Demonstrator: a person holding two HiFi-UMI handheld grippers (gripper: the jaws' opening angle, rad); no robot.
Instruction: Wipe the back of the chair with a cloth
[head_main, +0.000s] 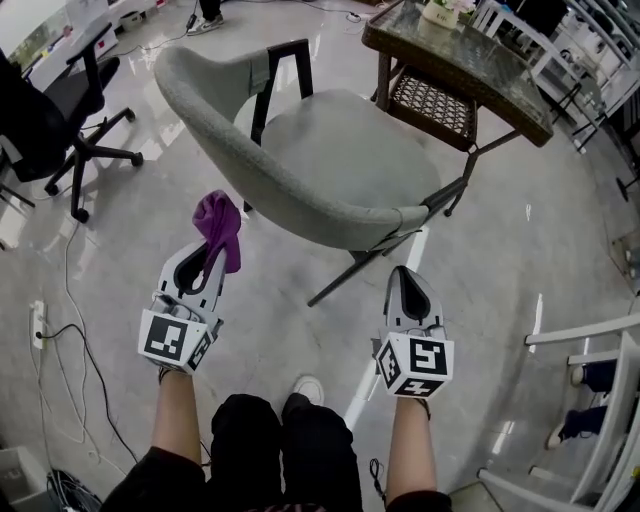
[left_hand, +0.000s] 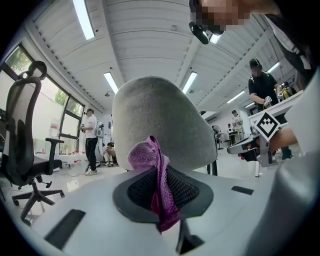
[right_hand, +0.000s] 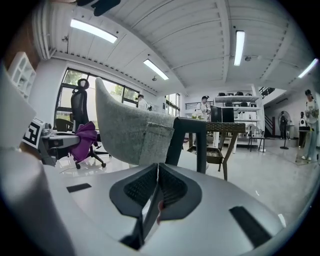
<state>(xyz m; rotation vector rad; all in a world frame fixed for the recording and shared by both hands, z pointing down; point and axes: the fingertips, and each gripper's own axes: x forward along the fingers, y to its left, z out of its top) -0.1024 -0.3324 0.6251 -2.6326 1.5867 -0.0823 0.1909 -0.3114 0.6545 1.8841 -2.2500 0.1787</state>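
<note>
A grey upholstered chair (head_main: 300, 160) with dark legs stands in front of me, its curved back (head_main: 230, 130) turned toward me. My left gripper (head_main: 207, 262) is shut on a purple cloth (head_main: 220, 228), which sticks up just short of the chair back. In the left gripper view the cloth (left_hand: 155, 175) hangs between the jaws with the chair back (left_hand: 160, 120) close behind it. My right gripper (head_main: 405, 290) is shut with nothing in it, below the chair's right end. The right gripper view shows the chair's side (right_hand: 135, 130) and the cloth (right_hand: 85, 140) at the left.
A wicker-and-glass table (head_main: 460, 60) stands behind the chair at the upper right. A black office chair (head_main: 70, 110) is at the left. Cables and a power strip (head_main: 40, 320) lie on the glossy floor at the left. White racks (head_main: 600, 400) stand at the right. Several people are in the room's background.
</note>
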